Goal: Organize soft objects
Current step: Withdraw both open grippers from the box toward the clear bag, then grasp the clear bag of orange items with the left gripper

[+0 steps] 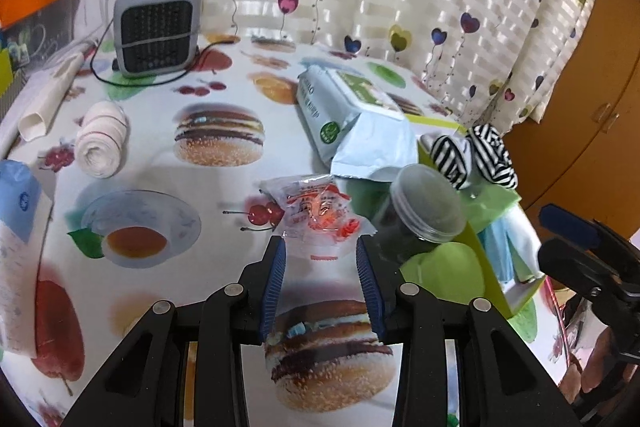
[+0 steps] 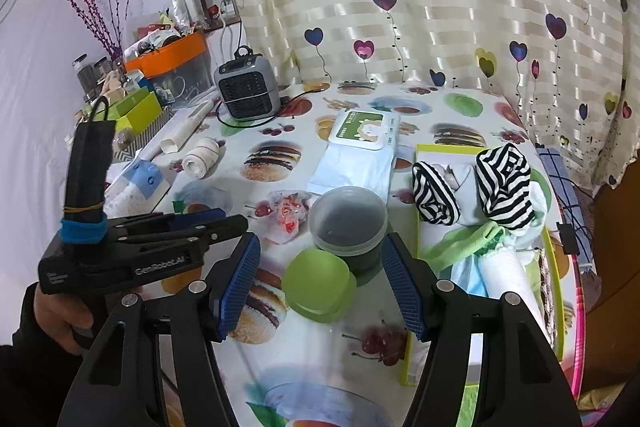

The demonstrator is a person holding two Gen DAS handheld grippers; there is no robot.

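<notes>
- the left gripper (image 1: 321,259) points down at the crinkly red-and-clear packet (image 1: 318,213) on the tabletop (image 1: 160,163); the packet lies straight ahead of its fingers (image 1: 275,275), just past the tips and roughly centred on the gap.
- those fingers stand well apart with nothing between them yet.
- the packet looks wider than tall from here, its long side running across the gap, so i judge a short push forward and down would bracket it.
- the right gripper (image 2: 320,279) hangs over the green lid (image 2: 318,283) and the dark jar (image 2: 347,223), fingers spread wide, gripping nothing.
- the packet sits left of that jar, so the left hand is nearer.
- the yellow-green tray (image 2: 556,267) with striped socks (image 2: 502,187) lies to the right.
</notes>
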